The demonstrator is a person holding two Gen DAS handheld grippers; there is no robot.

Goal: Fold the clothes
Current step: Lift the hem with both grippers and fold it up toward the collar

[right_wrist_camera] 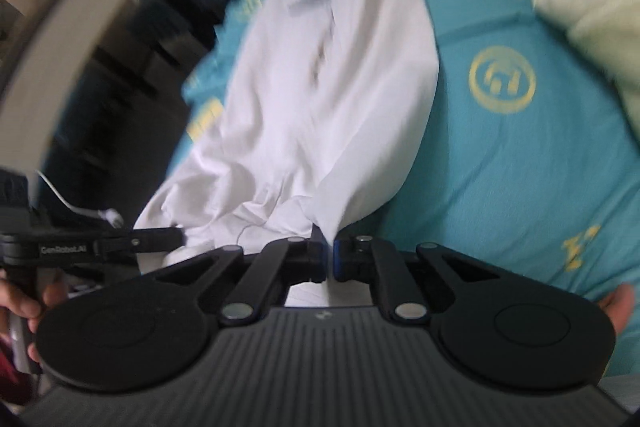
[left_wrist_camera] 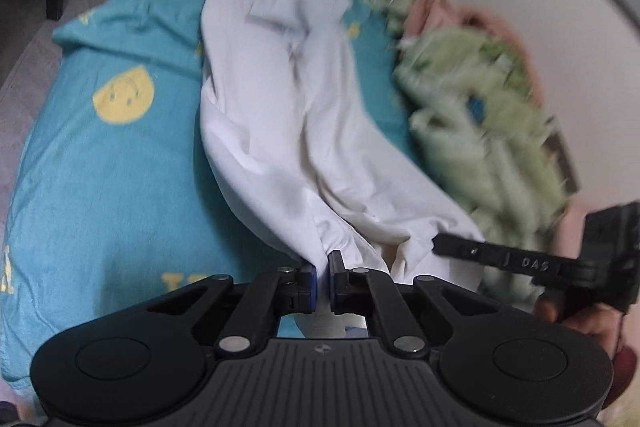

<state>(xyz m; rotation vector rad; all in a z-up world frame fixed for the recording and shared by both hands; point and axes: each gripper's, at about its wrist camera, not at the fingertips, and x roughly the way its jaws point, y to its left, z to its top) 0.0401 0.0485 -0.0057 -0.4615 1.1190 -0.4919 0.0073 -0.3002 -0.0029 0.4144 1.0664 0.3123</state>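
Observation:
A white garment [left_wrist_camera: 276, 99] lies lengthwise on a teal bedsheet, its near end lifted and stretched toward me. My left gripper [left_wrist_camera: 322, 267] is shut on a pinch of the garment's near edge. In the right wrist view the same white garment [right_wrist_camera: 320, 87] runs away from the camera, and my right gripper [right_wrist_camera: 329, 247] is shut on another part of that near edge. The right gripper [left_wrist_camera: 440, 247] also shows at the right of the left wrist view. The left gripper [right_wrist_camera: 180, 237] shows at the left of the right wrist view. The cloth sags between the two grips.
The teal bedsheet [left_wrist_camera: 100, 167] with yellow prints covers the bed. A green and white bundle of bedding [left_wrist_camera: 480, 115] lies to the right, beside a white wall. Dark furniture and a pale shelf [right_wrist_camera: 60, 47] stand past the bed's left side. A white cable [right_wrist_camera: 80, 209] hangs there.

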